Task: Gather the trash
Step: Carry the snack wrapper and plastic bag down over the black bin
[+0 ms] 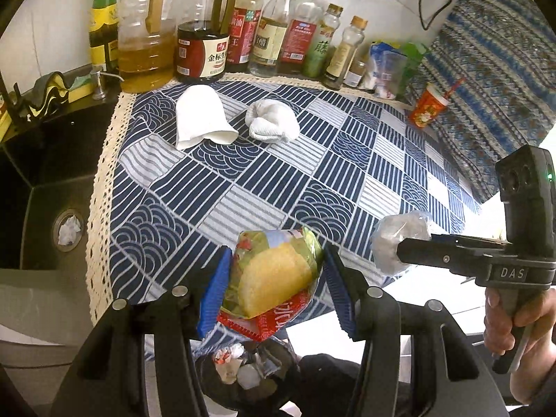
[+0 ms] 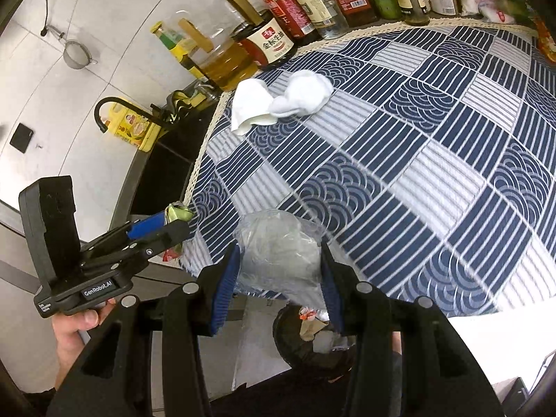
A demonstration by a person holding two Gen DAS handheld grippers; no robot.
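Two items are clamped: left gripper (image 1: pixel 274 278) pinches a crumpled green-and-red foil snack bag (image 1: pixel 272 274), long axis tilted upright; right gripper (image 2: pixel 279 271) squeezes a clear crumpled plastic wad (image 2: pixel 278 250).

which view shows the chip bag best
The left wrist view: the chip bag fills the left gripper, print facing the camera. The right wrist view shows only a green corner past that gripper.
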